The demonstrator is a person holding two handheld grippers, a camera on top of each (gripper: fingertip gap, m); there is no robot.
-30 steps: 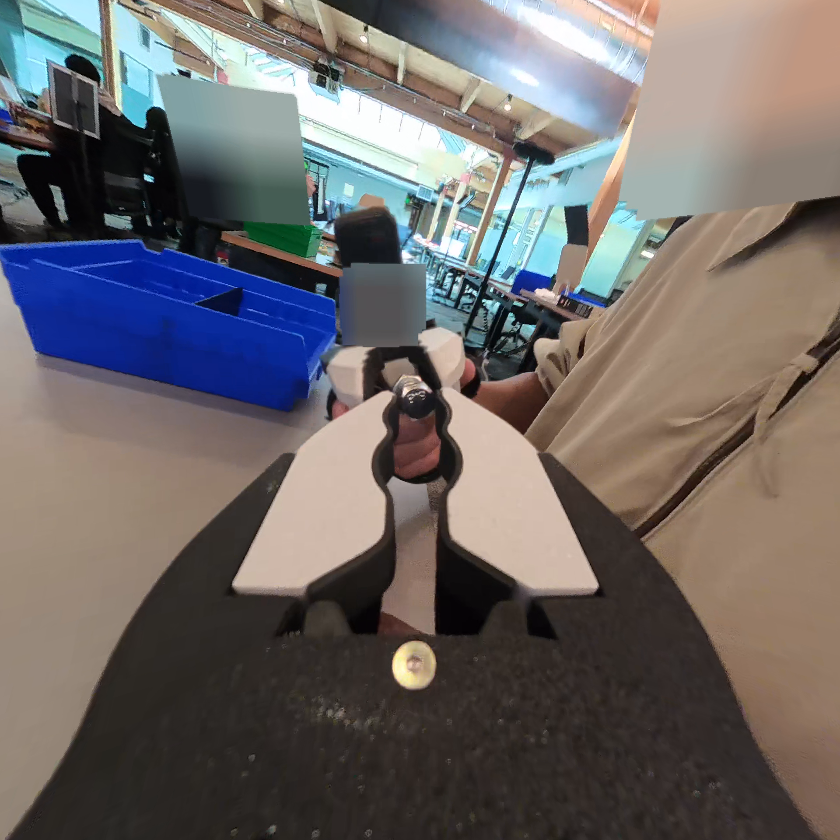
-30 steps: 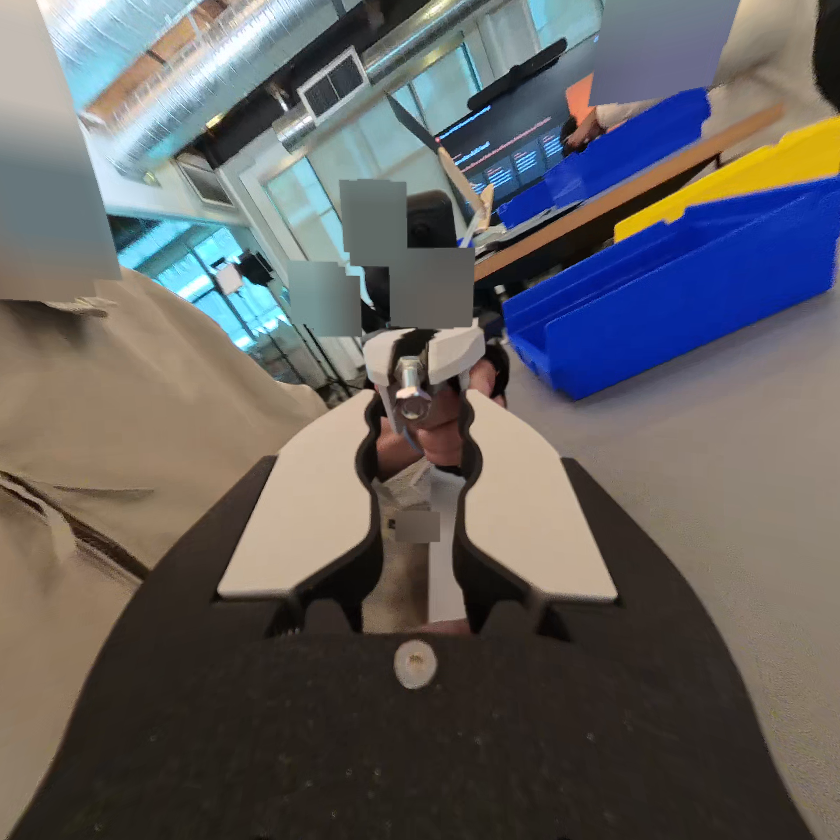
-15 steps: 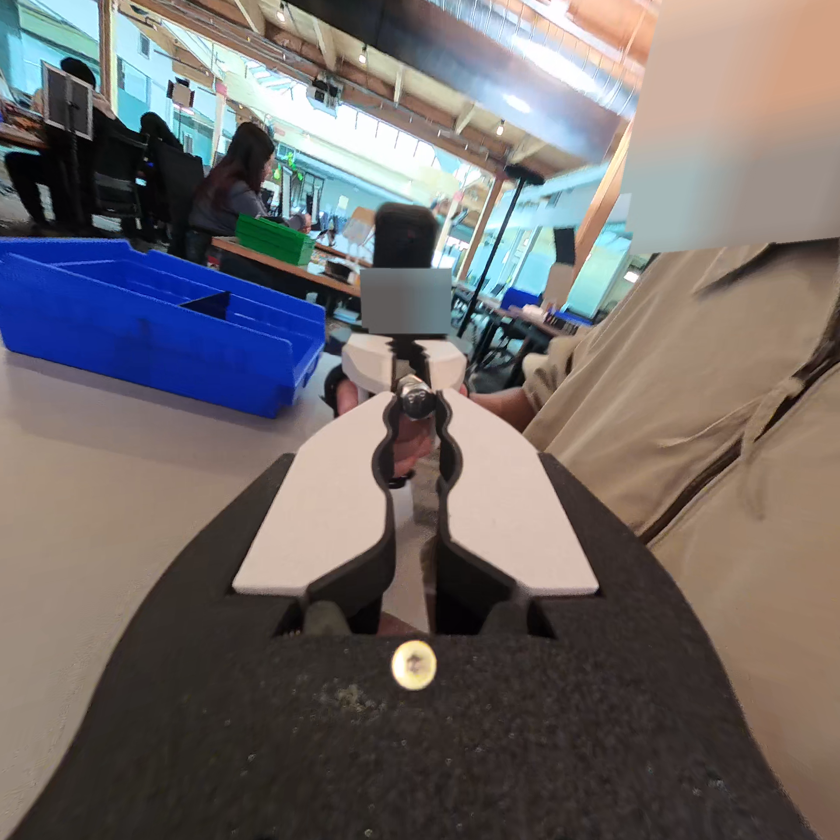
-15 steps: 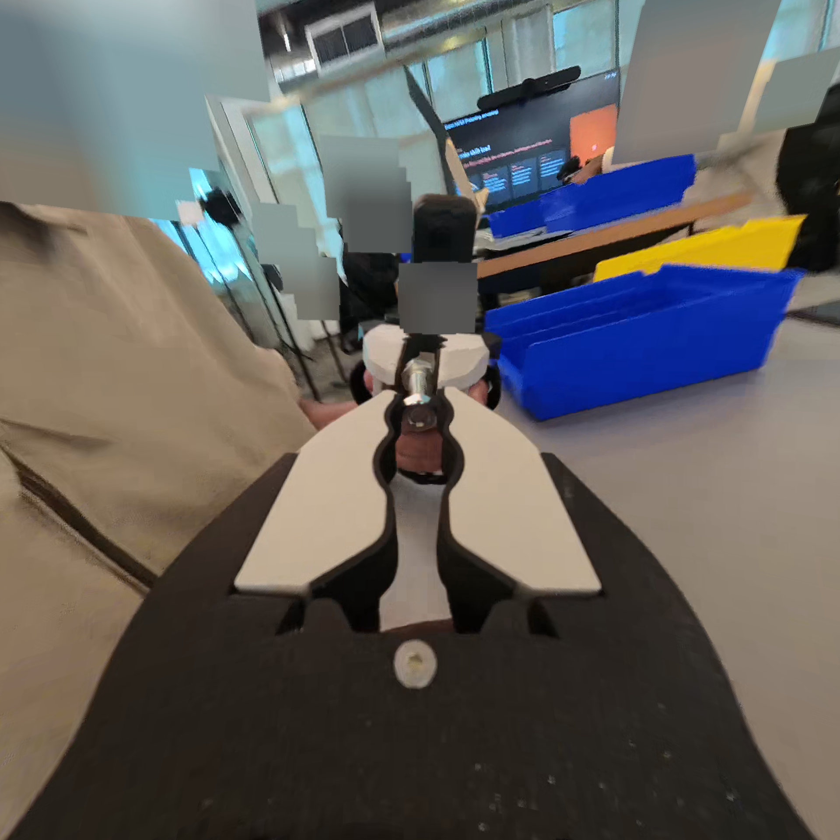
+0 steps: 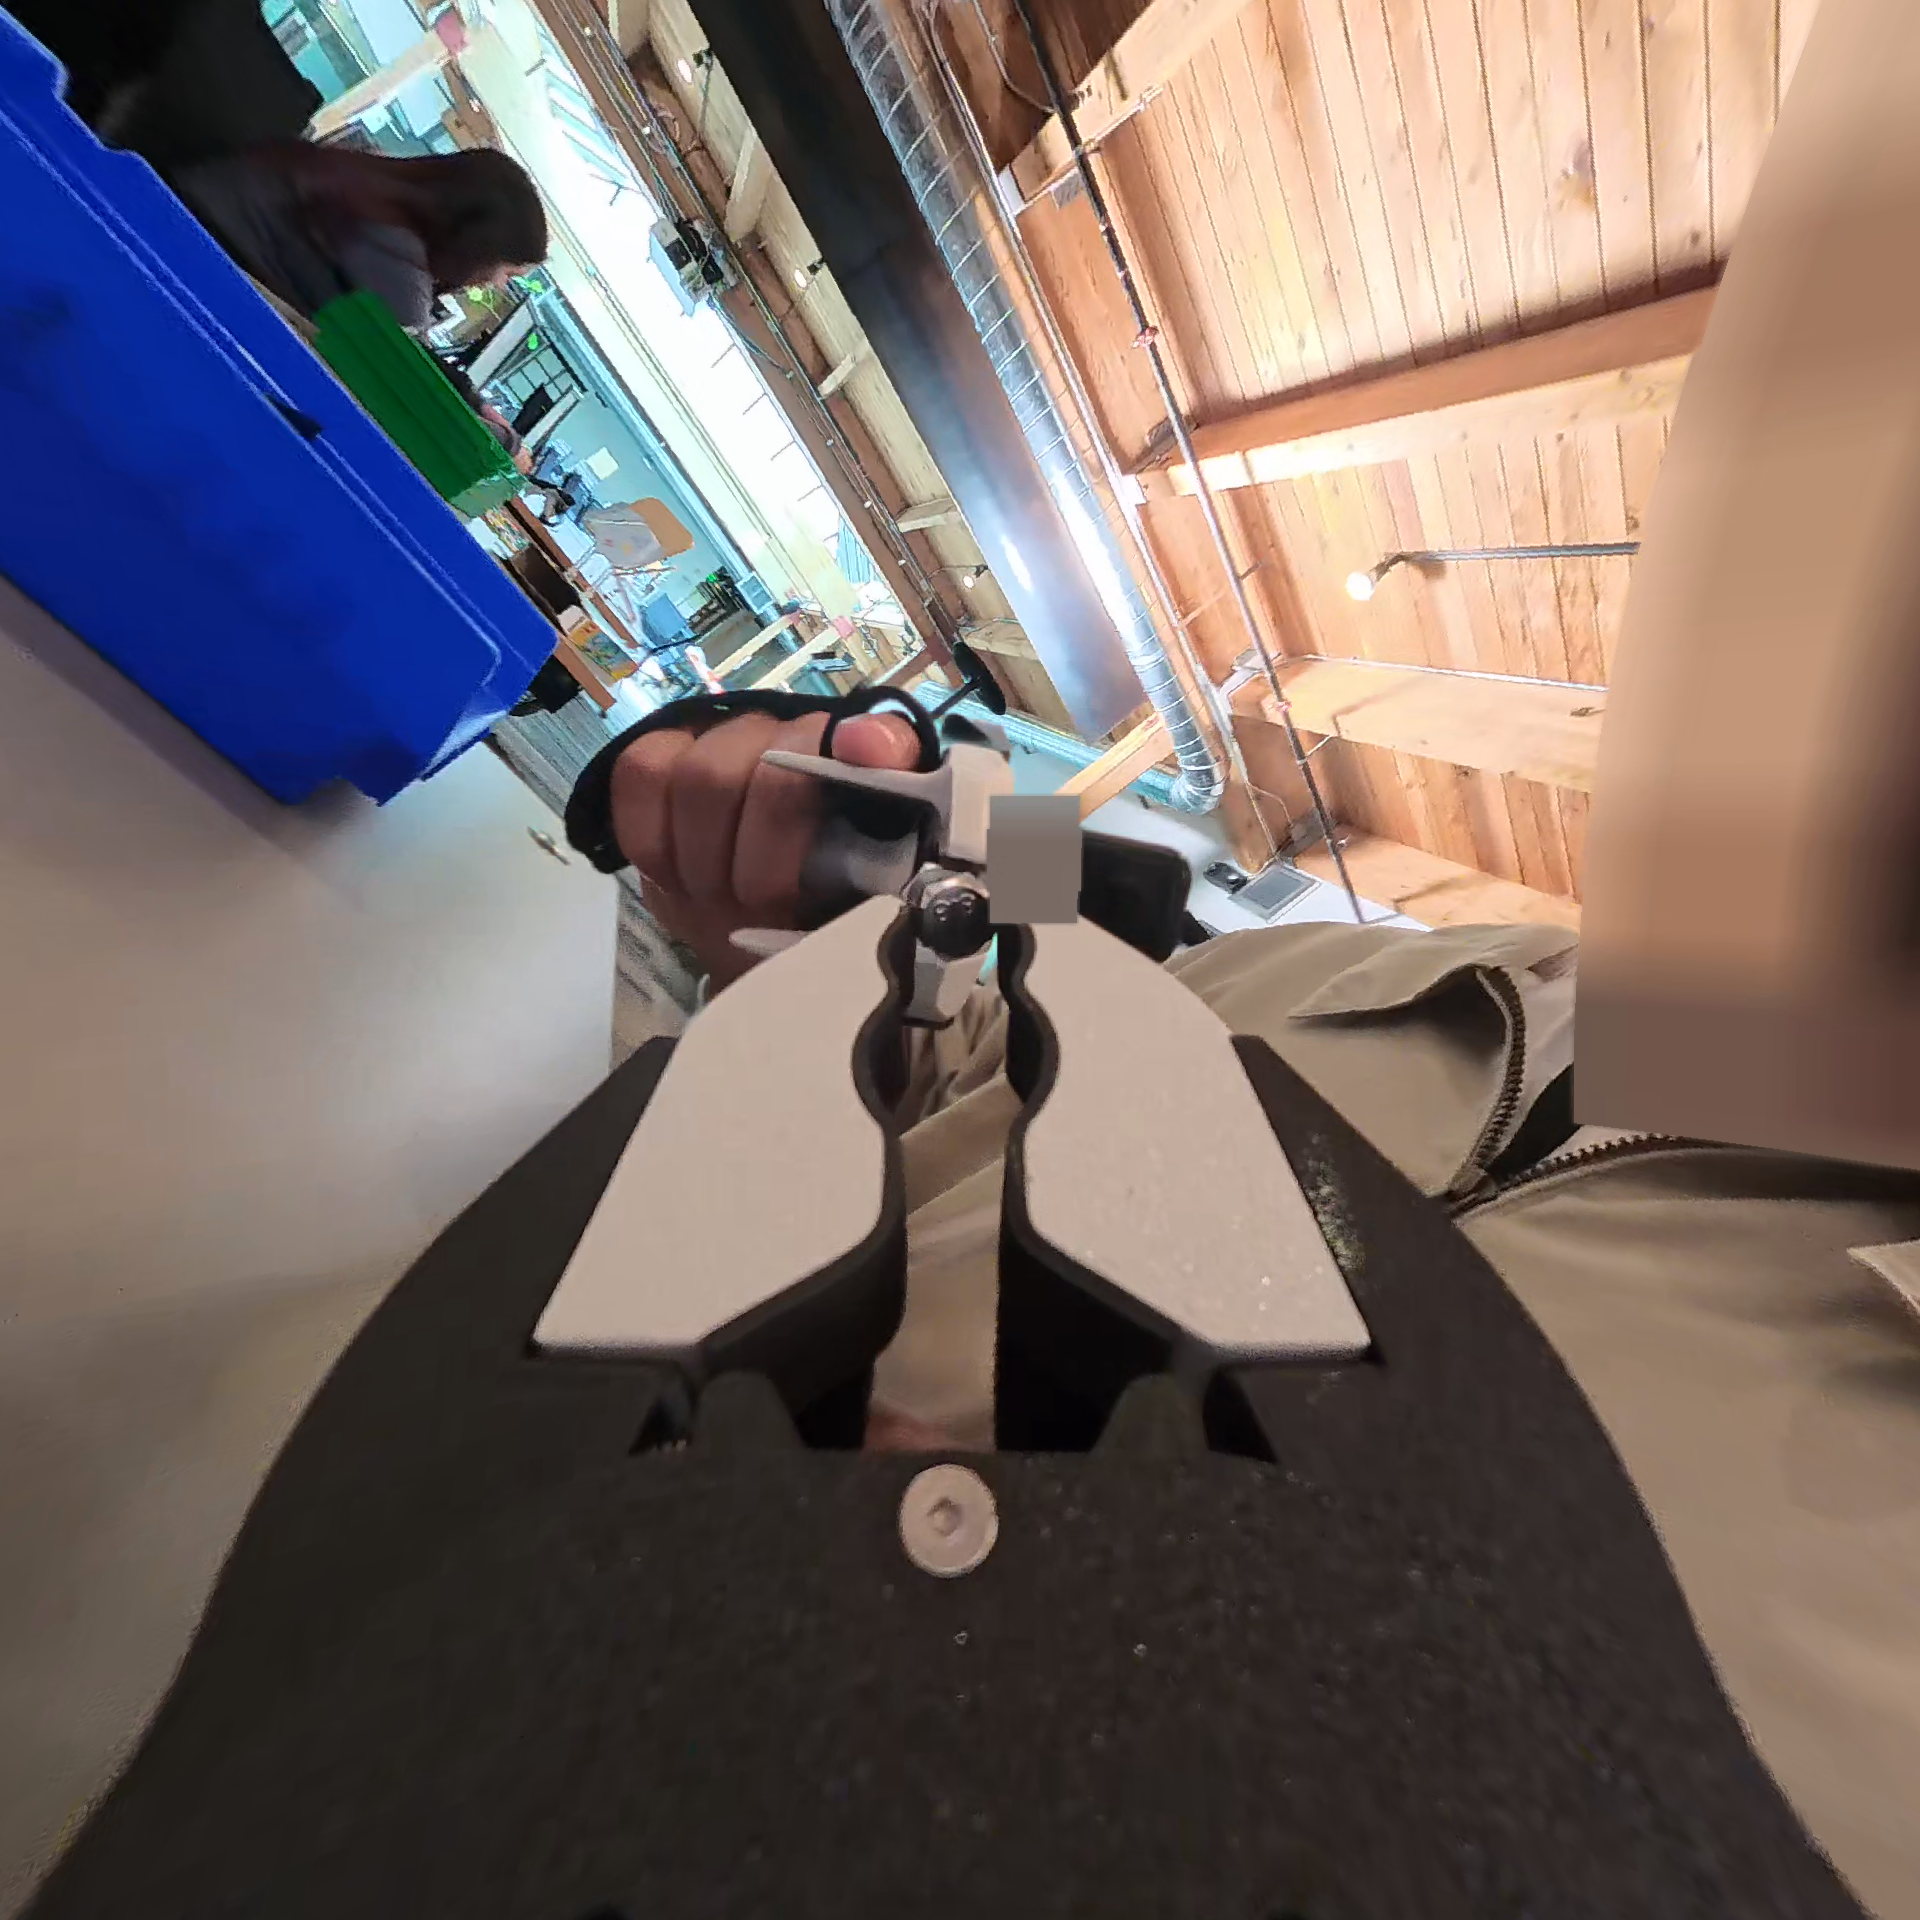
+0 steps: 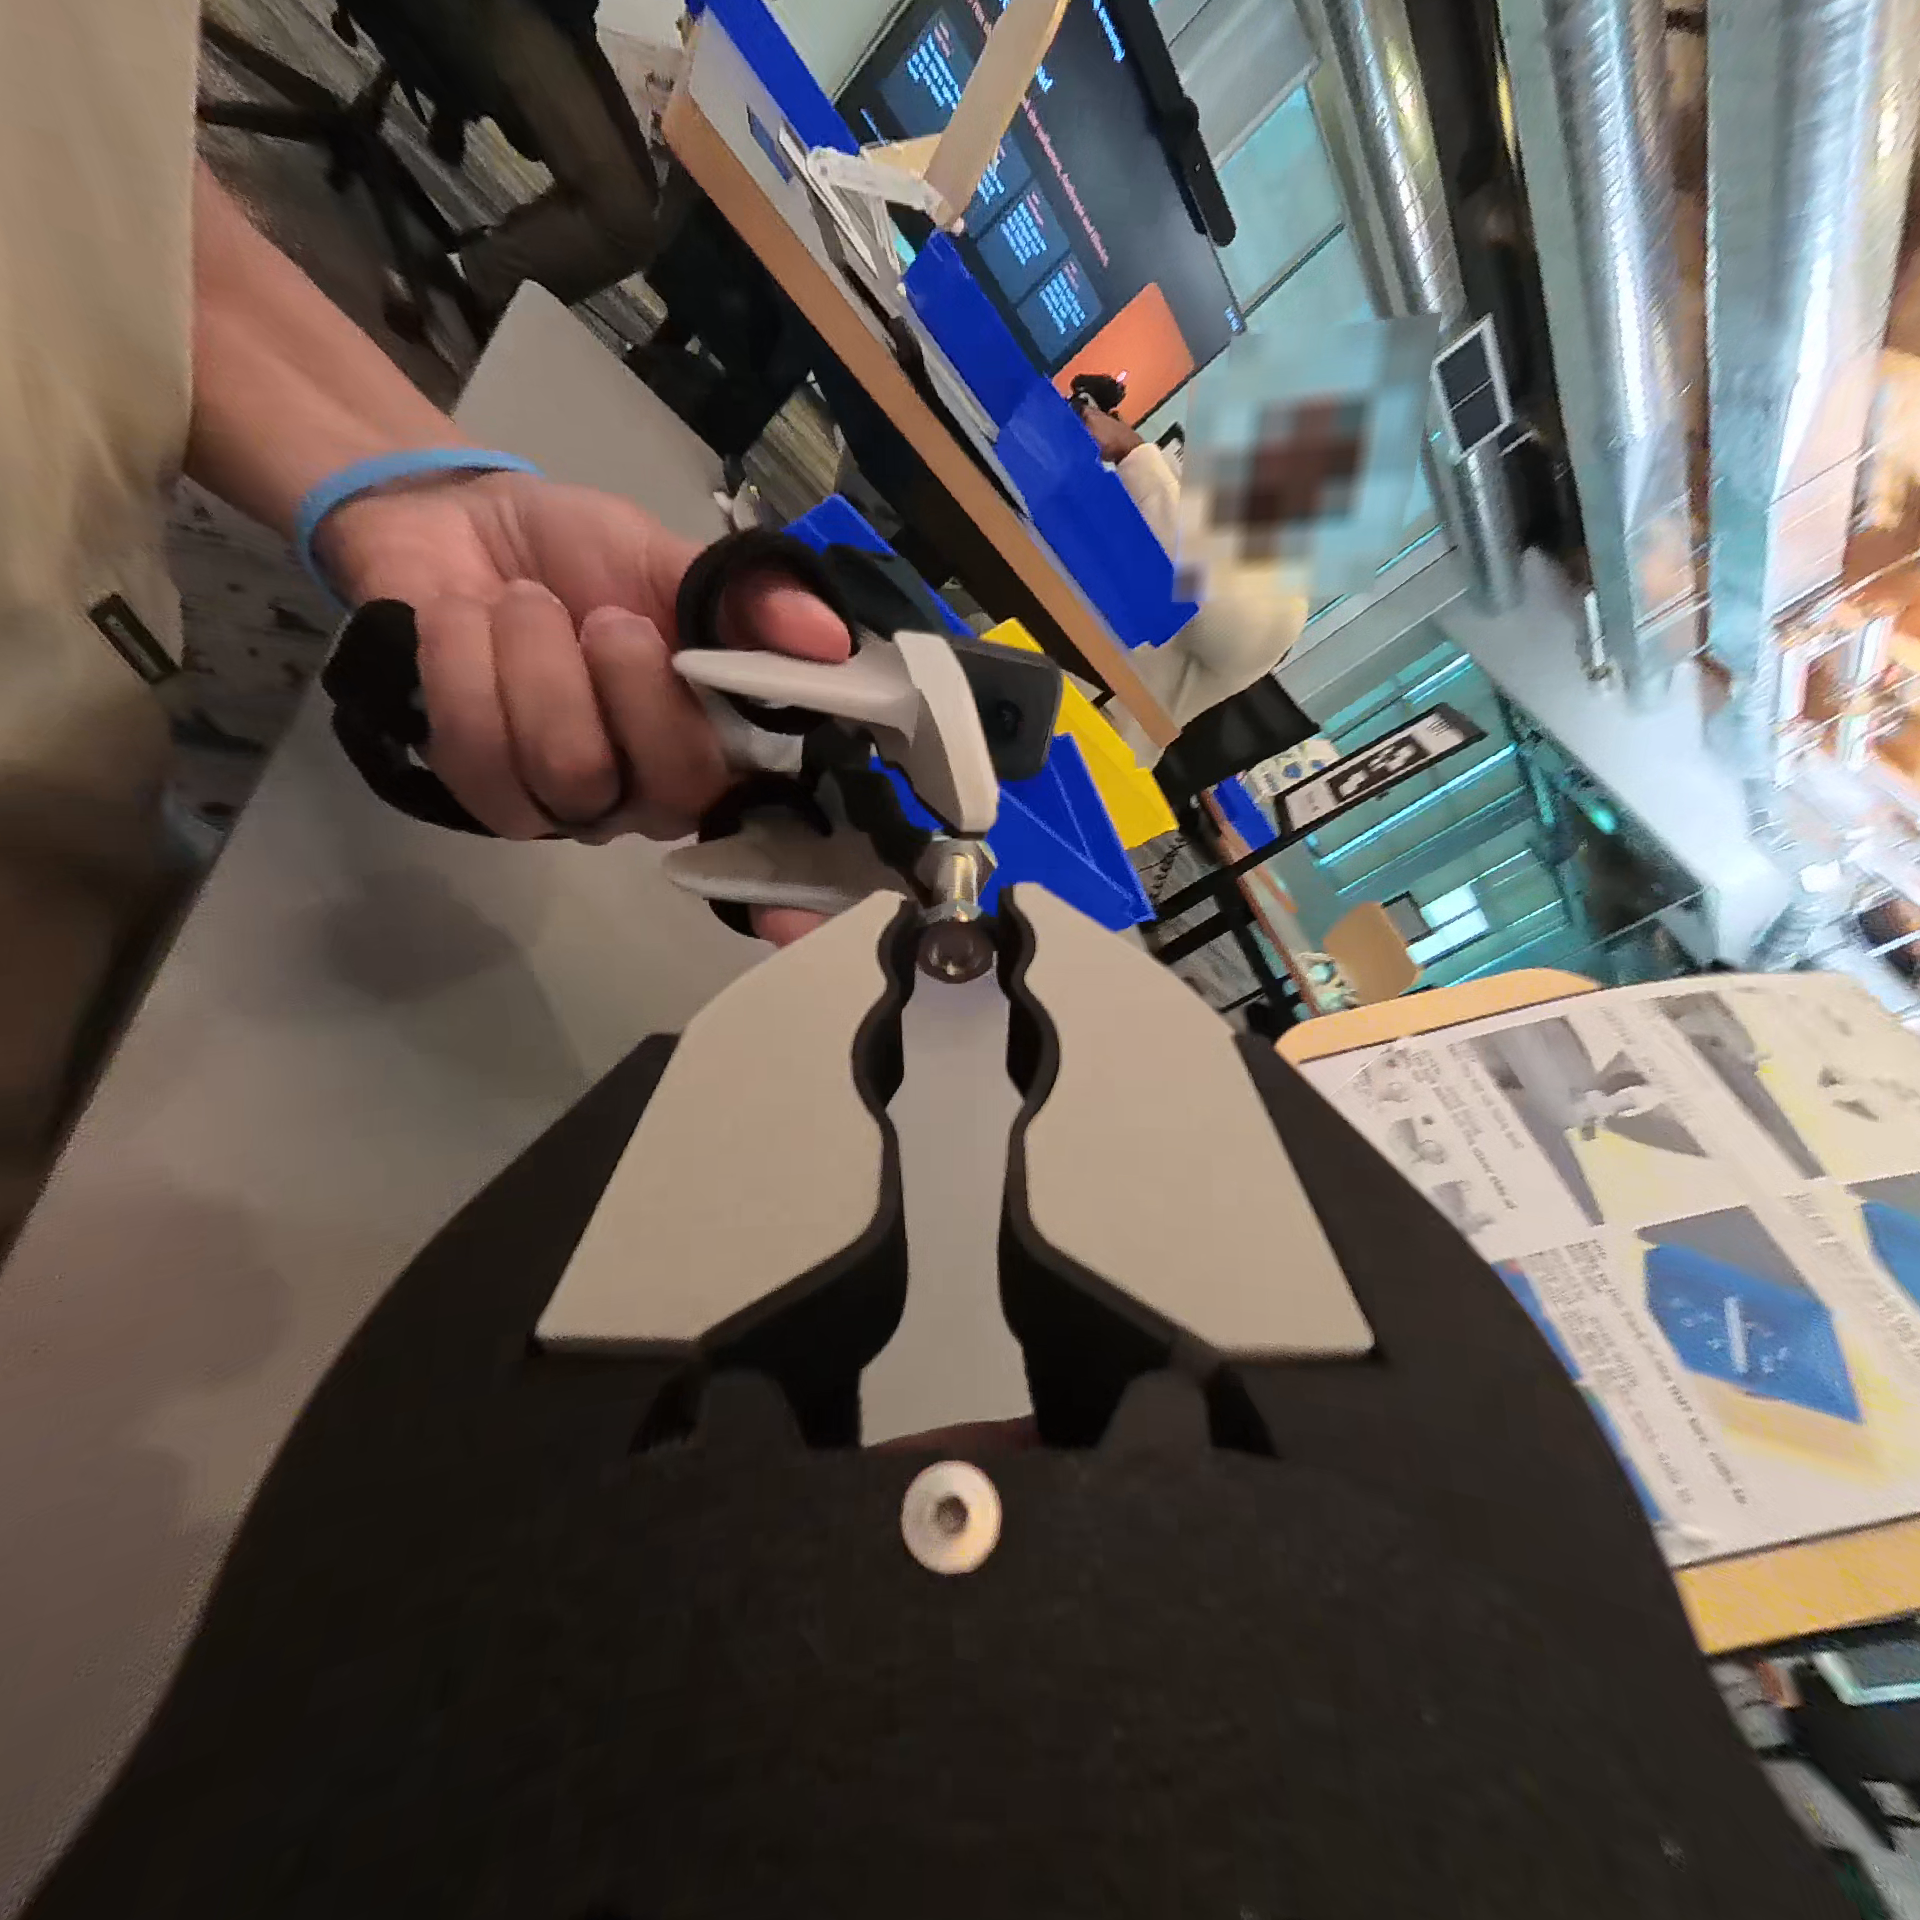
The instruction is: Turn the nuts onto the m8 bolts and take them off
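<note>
The two grippers meet tip to tip above the table, each held by a hand. My left gripper (image 5: pixel 951 927) is shut on the hex head of a silver bolt (image 5: pixel 948 914). In the right wrist view the bolt's threaded shaft (image 6: pixel 954 871) points toward me from the left gripper (image 6: pixel 932 844) beyond. My right gripper (image 6: pixel 951 928) is shut on a silver nut (image 6: pixel 951 914) that sits on that shaft. Both views are rolled far over to the side. The right gripper's white fingers (image 5: pixel 966 800) show behind the bolt head in the left wrist view.
A blue bin (image 5: pixel 208 499) stands on the grey table (image 5: pixel 260 1039). Blue and yellow bins (image 6: pixel 1049 821) show behind the grippers. A printed sheet (image 6: pixel 1610 1247) lies on a wooden board at the right. The person's beige jacket (image 5: pixel 1558 1403) is close by. People sit in the background. The grippers are tip to tip, or close to it.
Both views have rolled about a quarter turn since half a second ago. The grippers stay shut on the bolt and the nut, tip to tip.
</note>
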